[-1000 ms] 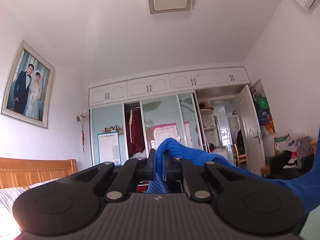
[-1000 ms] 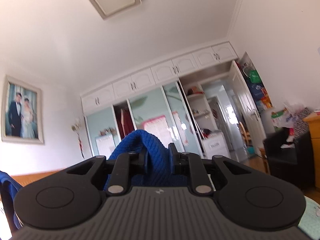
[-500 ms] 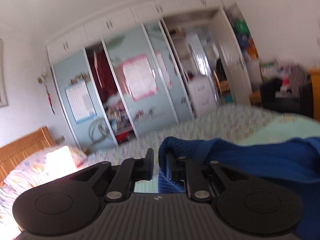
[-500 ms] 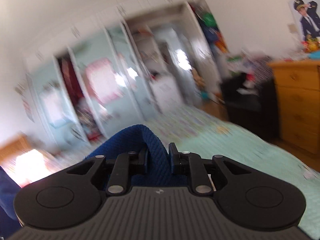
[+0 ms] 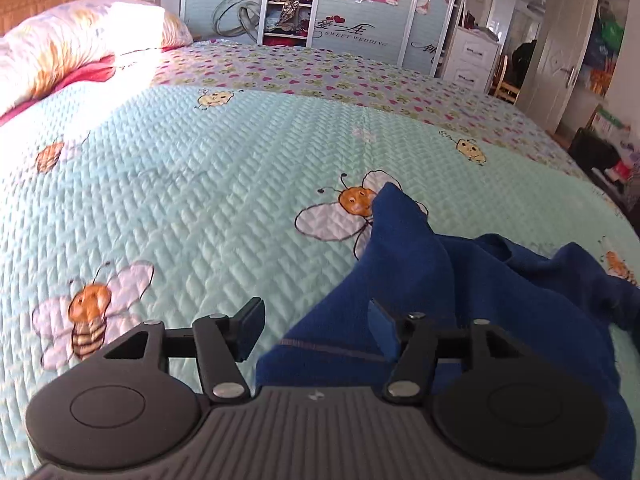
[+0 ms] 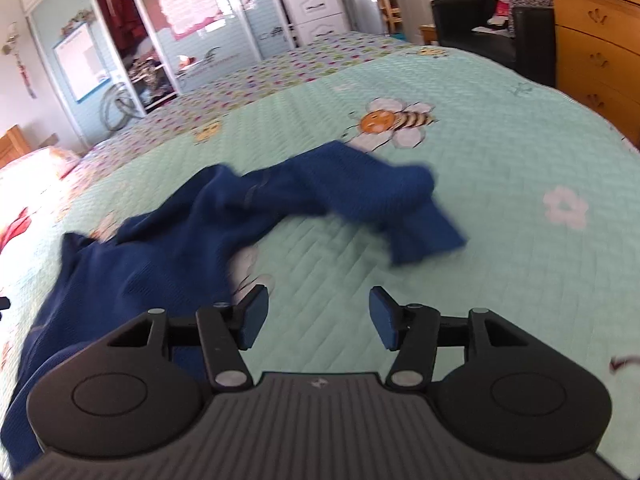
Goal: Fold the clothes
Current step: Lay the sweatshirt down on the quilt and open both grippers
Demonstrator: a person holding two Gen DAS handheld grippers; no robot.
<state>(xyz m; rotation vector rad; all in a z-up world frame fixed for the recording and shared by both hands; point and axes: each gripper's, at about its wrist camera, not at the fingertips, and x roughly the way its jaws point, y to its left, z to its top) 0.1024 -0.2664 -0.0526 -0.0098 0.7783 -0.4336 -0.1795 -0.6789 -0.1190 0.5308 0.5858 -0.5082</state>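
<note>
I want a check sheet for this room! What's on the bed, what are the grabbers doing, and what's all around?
Surface: bee-print quilt on a bed.
Job's things: blue garment, crumpled and unfolded, on the quilt.
Clutter: pillow at the bed's head.
Grippers: left gripper jaws opening, cloth lying between them; right gripper jaws opening, nothing between.
Cables: nothing seen.
Surroundings: wardrobe, wooden dresser, black armchair.

Black gripper, blue pads
</note>
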